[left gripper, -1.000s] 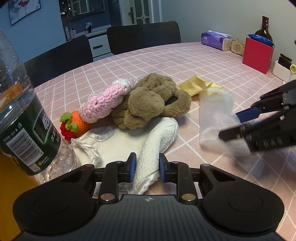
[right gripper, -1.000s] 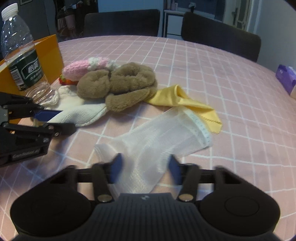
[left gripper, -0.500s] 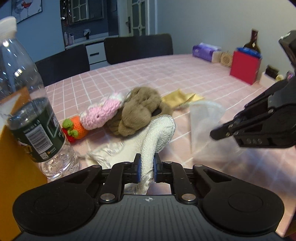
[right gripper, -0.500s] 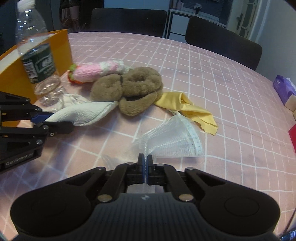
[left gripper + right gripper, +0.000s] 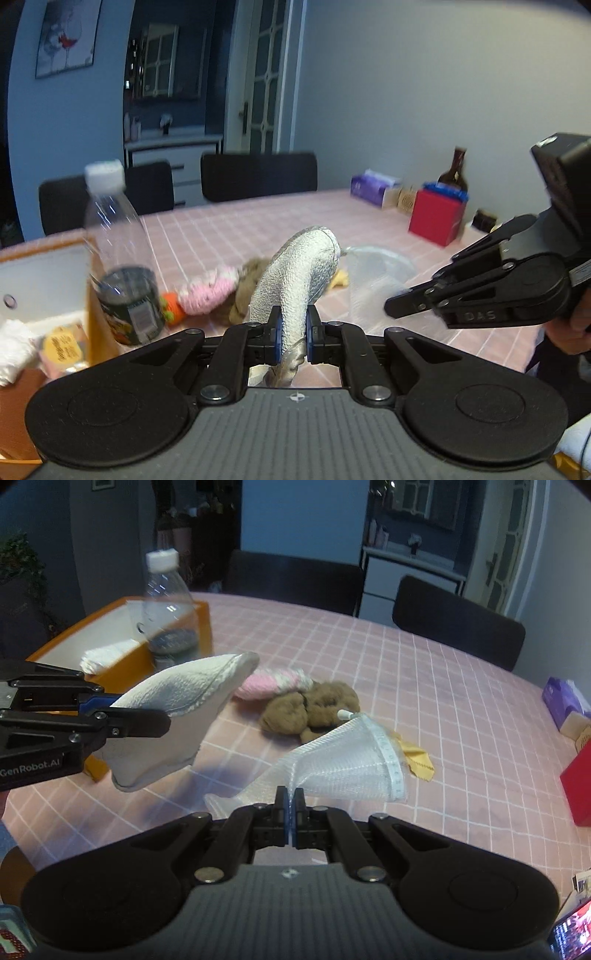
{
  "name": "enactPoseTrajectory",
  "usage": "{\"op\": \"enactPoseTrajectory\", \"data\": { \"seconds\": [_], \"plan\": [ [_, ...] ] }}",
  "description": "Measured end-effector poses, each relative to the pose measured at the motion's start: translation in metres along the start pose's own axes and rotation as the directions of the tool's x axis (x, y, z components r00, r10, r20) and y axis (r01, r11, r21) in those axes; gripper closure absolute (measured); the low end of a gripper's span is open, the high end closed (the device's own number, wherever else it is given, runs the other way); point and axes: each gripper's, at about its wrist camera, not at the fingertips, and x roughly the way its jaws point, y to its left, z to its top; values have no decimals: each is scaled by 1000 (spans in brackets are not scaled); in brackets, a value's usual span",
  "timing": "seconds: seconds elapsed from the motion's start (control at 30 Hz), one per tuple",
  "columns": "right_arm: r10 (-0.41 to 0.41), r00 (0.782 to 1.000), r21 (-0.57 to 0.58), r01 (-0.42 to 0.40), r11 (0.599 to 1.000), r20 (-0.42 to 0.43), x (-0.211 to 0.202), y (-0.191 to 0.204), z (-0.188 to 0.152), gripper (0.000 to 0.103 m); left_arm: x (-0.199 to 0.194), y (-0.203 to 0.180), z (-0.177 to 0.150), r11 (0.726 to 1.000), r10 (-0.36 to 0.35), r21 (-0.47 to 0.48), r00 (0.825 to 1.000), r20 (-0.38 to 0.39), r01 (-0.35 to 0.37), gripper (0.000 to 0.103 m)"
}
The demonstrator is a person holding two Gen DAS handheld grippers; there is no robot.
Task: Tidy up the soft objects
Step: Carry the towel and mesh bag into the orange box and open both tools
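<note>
Two grippers point(image 5: 291, 330) point(image 5: 291, 812) clamp a white cloth point(image 5: 177, 698) and mesh bag point(image 5: 347, 764), apparently bound for the orange box point(image 5: 110, 635) upper left.

Left tongs point(image 5: 291, 334) clamp a white cloth point(image 5: 295, 280); right tongs point(image 5: 290, 812) pinch mesh point(image 5: 347, 764), both raised

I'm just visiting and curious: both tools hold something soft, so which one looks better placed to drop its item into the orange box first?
Probably the left tool. Its white cloth hangs right beside the orange box, while the right tool, holding the mesh bag, sits farther off.
</note>
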Motion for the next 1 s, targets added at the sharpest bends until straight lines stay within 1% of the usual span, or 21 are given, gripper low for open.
{"op": "enactPoseTrajectory", "data": {
  "seconds": [0.13,0.27,0.4,0.43,0.5,0.57,0.63,0.7,0.77,0.83,0.9,1.0],
  "plan": [
    [43,997,-33,-41,999,59,-18,21,13,103,-39,0,9,999,10,31,997,83,-12,91],
    [111,986,-91,-101,991,120,-31,48,31,103,-75,11,22,998,41,40,988,151,-48,91],
    [192,968,-173,-163,971,163,-37,79,55,103,-105,31,35,994,92,40,978,189,-101,91],
    [208,963,-198,-173,965,172,-37,87,61,103,-111,35,39,992,111,41,974,196,-121,91],
    [242,951,-258,-189,947,190,-36,104,75,103,-122,47,43,981,171,51,964,205,-185,91],
    [270,943,-319,-200,927,195,-31,122,89,103,-123,61,48,969,229,52,954,194,-243,91],
    [294,937,-378,-208,902,186,-20,142,101,103,-119,82,52,962,261,30,951,166,-270,91],
    [299,939,-445,-197,874,170,-2,159,115,103,-112,105,56,958,282,10,950,134,-286,91],
    [292,946,-500,-186,846,142,18,175,125,103,-100,126,57,954,298,2,950,92,-299,91],
    [261,960,-552,-163,818,103,45,190,137,103,-89,147,56,958,287,-12,957,42,-287,91],
    [226,973,-583,-156,797,50,75,200,147,103,-76,165,51,962,270,-34,963,7,-270,91],
    [168,986,-606,-146,782,-21,117,210,161,103,-59,195,44,965,236,-112,971,-28,-237,91]
  ]
}}
